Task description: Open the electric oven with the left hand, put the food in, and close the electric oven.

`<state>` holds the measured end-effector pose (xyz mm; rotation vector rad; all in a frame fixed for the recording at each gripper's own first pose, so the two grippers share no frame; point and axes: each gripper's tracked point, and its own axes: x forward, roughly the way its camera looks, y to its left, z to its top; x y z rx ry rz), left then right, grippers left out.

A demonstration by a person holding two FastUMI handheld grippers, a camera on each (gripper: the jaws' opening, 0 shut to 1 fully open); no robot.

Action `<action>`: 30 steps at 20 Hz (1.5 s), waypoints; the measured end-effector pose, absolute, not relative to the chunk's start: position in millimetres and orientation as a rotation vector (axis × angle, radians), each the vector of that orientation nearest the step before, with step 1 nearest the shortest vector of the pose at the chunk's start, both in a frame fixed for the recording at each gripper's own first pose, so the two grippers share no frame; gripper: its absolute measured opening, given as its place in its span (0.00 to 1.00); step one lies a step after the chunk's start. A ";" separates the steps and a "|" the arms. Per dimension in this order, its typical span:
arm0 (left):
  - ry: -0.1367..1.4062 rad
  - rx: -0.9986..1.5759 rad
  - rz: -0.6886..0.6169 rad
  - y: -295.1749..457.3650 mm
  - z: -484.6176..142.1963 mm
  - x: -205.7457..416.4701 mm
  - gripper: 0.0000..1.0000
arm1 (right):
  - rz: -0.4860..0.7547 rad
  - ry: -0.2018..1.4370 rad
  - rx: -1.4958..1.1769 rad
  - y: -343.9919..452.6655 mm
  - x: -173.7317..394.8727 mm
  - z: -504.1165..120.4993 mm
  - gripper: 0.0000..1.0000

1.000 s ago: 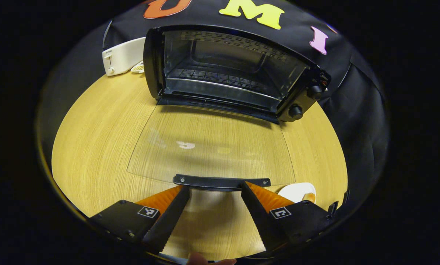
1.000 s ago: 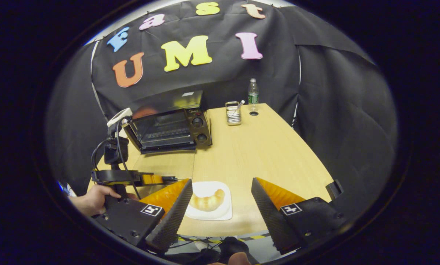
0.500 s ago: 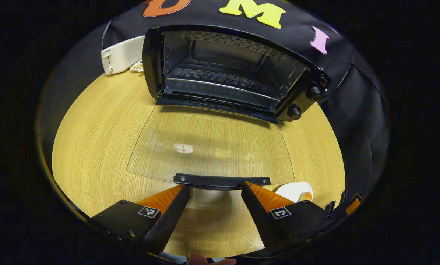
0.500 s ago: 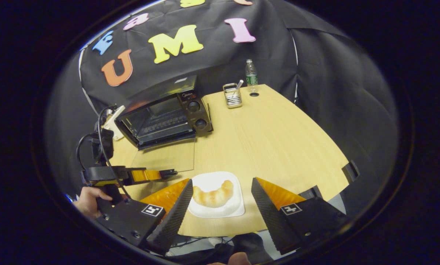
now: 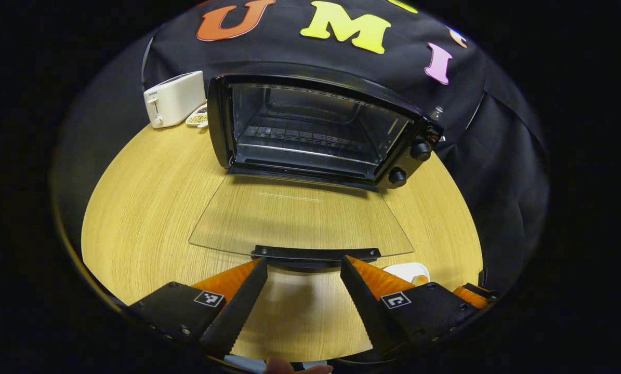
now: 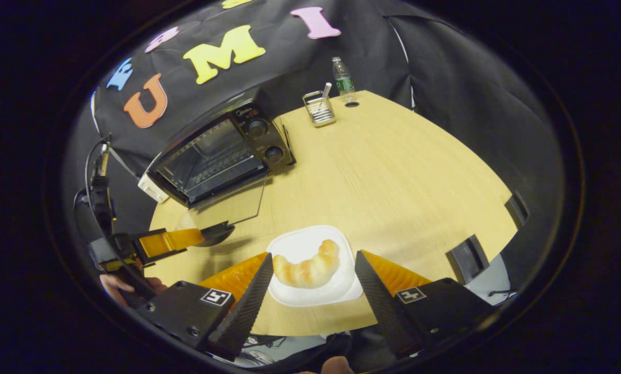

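The electric oven (image 5: 315, 130) is standing open at the far side of the wooden counter (image 5: 144, 197), its glass door (image 5: 300, 218) lying flat toward the near edge. The left gripper (image 5: 302, 267) is hovering with its jaws spread, the fingertips just at the door's black handle (image 5: 315, 253) without pinching it. In the right gripper view, the right gripper (image 6: 313, 262) is hanging above a white plate (image 6: 315, 293) near the counter's edge, jaws spread either side of the croissant (image 6: 307, 269) lying on it. A white toaster (image 5: 174, 98) is sitting left of the oven.
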<state>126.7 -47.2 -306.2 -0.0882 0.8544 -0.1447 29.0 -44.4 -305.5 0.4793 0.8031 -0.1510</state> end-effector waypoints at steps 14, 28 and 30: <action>0.676 -0.079 -0.140 -31.2 -224.9 138.2 0.95 | -0.164 0.928 0.581 -25.9 40.3 -354.2 0.82; 0.477 -0.083 -0.041 14.8 -150.2 104.9 0.95 | -0.196 1.004 0.810 -10.1 37.1 -371.0 0.27; 0.475 -0.086 -0.036 19.5 -148.0 98.2 0.95 | -0.181 0.969 0.907 -3.4 33.6 -353.5 0.19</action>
